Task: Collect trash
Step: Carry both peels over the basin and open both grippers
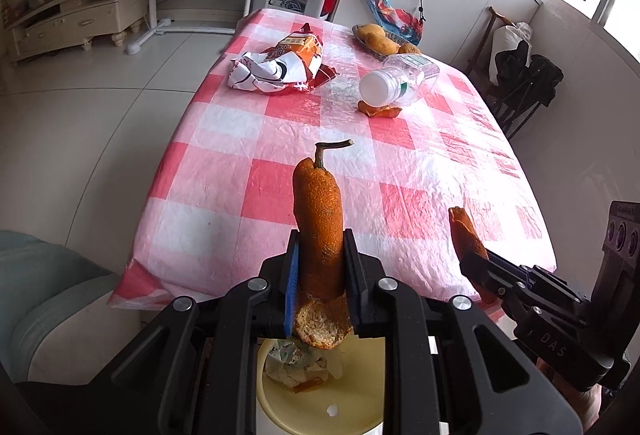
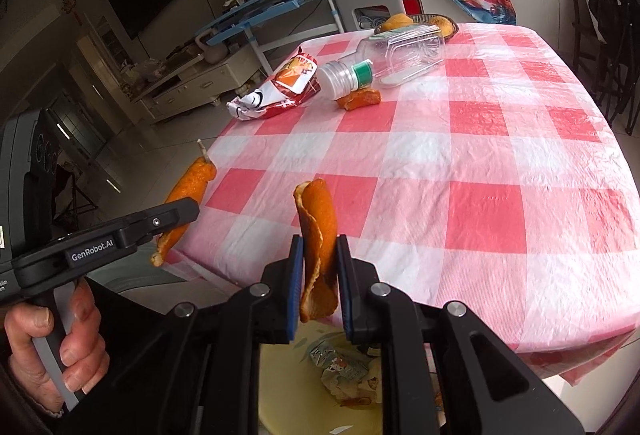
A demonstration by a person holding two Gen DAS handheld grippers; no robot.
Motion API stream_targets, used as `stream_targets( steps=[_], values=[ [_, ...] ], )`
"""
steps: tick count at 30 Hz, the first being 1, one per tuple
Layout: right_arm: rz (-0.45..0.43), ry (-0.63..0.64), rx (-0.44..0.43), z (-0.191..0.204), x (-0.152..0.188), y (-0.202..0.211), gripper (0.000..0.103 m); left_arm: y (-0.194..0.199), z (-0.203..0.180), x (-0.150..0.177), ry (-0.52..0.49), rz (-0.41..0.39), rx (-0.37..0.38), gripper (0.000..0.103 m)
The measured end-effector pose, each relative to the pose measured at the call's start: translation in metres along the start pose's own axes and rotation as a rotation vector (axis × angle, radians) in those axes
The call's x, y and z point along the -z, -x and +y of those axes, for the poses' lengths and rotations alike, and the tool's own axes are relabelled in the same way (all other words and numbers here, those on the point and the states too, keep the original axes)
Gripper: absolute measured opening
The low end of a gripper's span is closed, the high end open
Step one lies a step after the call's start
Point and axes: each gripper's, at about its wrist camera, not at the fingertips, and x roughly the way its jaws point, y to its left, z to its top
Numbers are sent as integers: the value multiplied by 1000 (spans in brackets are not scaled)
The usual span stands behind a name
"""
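Observation:
In the left wrist view my left gripper (image 1: 321, 237) is shut on a long orange peel (image 1: 318, 203) with a stem, held upright over a cream bin (image 1: 352, 395) that has crumpled trash (image 1: 292, 363) in it. My right gripper (image 1: 468, 265) is low on the right, shut on a smaller curled peel (image 1: 464, 231). In the right wrist view the right gripper (image 2: 319, 243) pinches that curled peel (image 2: 318, 211) above the bin (image 2: 280, 395). A hand (image 2: 48, 347) holds the left gripper (image 2: 188, 211), which carries the stemmed peel (image 2: 192, 183).
On the pink-checked table (image 1: 400, 175) lie a crumpled snack wrapper (image 1: 280, 67), a clear bottle (image 1: 396, 83) on its side, a bit of peel (image 1: 380, 110) against the bottle's cap, and a fruit bowl (image 1: 380, 37). Dark chairs (image 1: 524, 83) stand to the right and a grey seat (image 1: 44, 287) is at lower left.

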Motion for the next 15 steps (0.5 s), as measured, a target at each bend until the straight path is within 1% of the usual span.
stream_targets(
  steps=[8, 15],
  values=[
    [16, 9, -20, 11, 23, 11, 17, 5, 0, 9, -2, 1, 1, 19],
    [38, 18, -29, 18, 39, 16, 17, 15, -8, 37, -28, 15, 5, 19]
  ],
)
